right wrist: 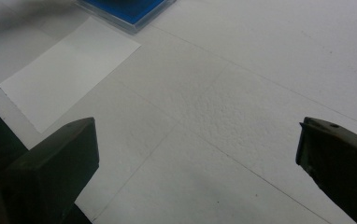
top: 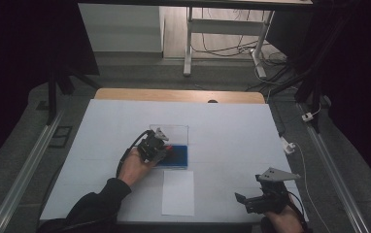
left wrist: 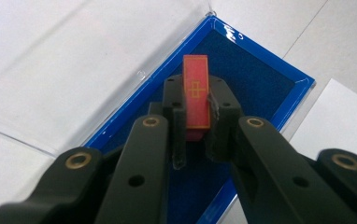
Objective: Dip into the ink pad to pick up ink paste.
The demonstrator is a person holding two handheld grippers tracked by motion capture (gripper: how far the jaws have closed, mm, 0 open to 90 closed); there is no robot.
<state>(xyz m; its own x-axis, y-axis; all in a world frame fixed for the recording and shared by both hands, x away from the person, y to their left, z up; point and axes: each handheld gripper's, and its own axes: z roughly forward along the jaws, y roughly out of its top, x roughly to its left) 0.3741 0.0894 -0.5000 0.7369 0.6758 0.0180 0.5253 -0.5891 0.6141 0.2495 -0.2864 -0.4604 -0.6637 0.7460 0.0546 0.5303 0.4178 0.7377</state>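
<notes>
At the left, the left gripper (left wrist: 196, 140) pinches a small red stamp block (left wrist: 196, 95) by its two long sides, jaws pressed onto it, and holds it over the blue ink pad (left wrist: 265, 88) that fills a shallow clear case (top: 176, 145) near the middle of the white counter (top: 232, 126). The case's transparent lid (top: 171, 131) stands open behind the pad. The block looks rigid and light, with smooth faces that could slip, so a grip low on its flat sides seems safest; whether its base touches the pad I cannot tell. In front of the case lies a blank paper sheet (top: 177, 192), flimsy and likely to shift if dragged. At the right, the right gripper (top: 256, 200) hovers over bare counter, jaws spread wide and empty.
</notes>
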